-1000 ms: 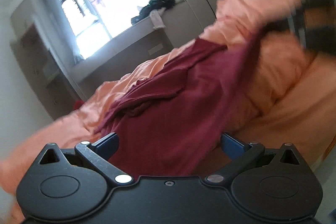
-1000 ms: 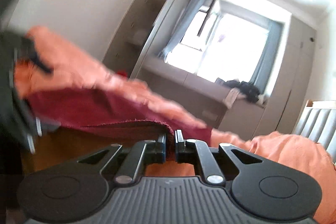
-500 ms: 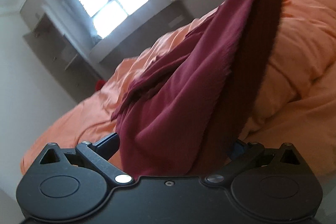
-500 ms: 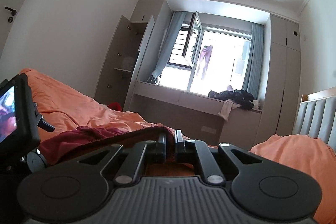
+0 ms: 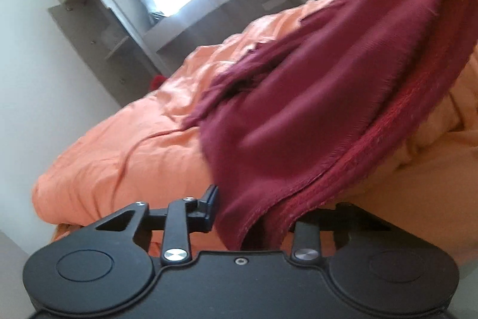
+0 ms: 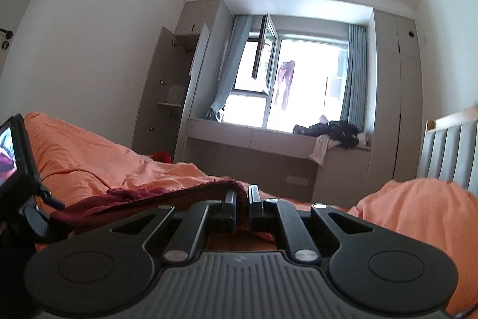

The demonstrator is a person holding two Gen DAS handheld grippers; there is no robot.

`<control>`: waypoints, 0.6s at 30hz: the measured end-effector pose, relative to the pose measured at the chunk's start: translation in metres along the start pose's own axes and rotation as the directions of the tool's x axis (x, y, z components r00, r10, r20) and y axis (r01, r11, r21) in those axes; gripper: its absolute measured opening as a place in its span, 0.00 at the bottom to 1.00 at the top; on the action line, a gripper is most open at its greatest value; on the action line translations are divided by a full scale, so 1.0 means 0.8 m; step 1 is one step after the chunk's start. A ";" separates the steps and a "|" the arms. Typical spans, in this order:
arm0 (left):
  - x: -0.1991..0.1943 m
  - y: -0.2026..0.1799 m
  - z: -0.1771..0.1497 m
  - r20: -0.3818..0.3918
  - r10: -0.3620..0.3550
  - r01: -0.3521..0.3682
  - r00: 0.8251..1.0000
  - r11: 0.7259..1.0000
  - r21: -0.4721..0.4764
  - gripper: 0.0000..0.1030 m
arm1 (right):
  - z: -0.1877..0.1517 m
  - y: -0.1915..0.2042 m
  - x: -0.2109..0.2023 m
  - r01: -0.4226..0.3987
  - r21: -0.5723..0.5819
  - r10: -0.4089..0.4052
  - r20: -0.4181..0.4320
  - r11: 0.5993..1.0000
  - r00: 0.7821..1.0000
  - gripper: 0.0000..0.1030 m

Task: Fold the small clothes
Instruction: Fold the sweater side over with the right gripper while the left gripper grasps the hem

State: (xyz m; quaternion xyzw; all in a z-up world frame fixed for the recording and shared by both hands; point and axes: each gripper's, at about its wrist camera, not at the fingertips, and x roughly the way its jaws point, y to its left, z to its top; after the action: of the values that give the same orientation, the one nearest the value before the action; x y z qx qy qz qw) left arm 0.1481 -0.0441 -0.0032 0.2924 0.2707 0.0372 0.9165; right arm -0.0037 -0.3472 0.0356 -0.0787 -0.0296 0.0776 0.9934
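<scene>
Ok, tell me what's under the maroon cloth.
The orange bedding shows around and below the maroon cloth. The cloth covers the left tool's right finger, so what lies directly beneath its middle can't be seen.

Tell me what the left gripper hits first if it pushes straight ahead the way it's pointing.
Almost certainly the maroon garment: it already drapes between the left gripper's jaws and fills the view ahead. Behind it lies the orange bedding; depth is unclear.

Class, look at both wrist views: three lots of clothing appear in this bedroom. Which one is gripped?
The maroon garment, pinched in the right gripper. The dark clothes pile lies on the window bench; the purple garment hangs outside the window.
</scene>
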 end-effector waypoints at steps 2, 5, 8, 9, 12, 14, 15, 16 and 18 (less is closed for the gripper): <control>-0.007 0.006 -0.005 0.021 0.021 -0.021 1.000 1.000 -0.001 0.15 | -0.005 0.000 -0.003 -0.007 0.004 0.008 -0.021 1.000 1.000 0.07; -0.015 0.010 -0.011 0.050 0.042 -0.044 0.998 0.999 0.022 0.06 | -0.013 0.003 -0.006 -0.024 -0.014 0.023 -0.062 1.000 0.998 0.07; -0.027 0.013 -0.021 0.083 0.053 -0.056 0.995 0.998 0.043 0.05 | -0.028 0.010 -0.007 -0.038 -0.062 0.030 -0.118 0.997 0.992 0.07; -0.028 0.015 -0.023 0.093 0.057 -0.062 0.994 0.997 0.048 0.05 | -0.035 0.014 -0.005 -0.038 -0.074 0.028 -0.138 0.997 0.990 0.07; -0.036 0.006 -0.029 0.130 0.085 -0.098 0.988 0.991 0.096 0.04 | -0.055 0.020 -0.001 -0.054 -0.070 0.039 -0.202 0.996 0.979 0.08; -0.038 0.001 -0.032 0.149 0.102 -0.122 0.984 0.984 0.131 0.04 | -0.072 0.024 0.003 -0.063 -0.068 0.045 -0.241 0.996 0.969 0.08; -0.039 -0.002 -0.033 0.155 0.108 -0.131 0.982 0.980 0.147 0.04 | -0.077 0.025 0.005 -0.068 -0.068 0.048 -0.256 0.995 0.966 0.08; -0.040 -0.005 -0.033 0.160 0.114 -0.140 0.981 0.976 0.164 0.04 | -0.086 0.027 0.008 -0.074 -0.066 0.053 -0.278 0.995 0.959 0.08; -0.040 -0.010 -0.035 0.165 0.119 -0.149 0.979 0.972 0.184 0.04 | -0.101 0.030 0.013 -0.081 -0.058 0.059 -0.311 0.995 0.949 0.08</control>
State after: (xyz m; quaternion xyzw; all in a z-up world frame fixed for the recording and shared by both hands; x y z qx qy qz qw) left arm 0.1059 -0.0435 -0.0114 0.4004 0.1818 0.0500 0.8967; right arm 0.0089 -0.3343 -0.0475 -0.1256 0.1262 0.0986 0.9791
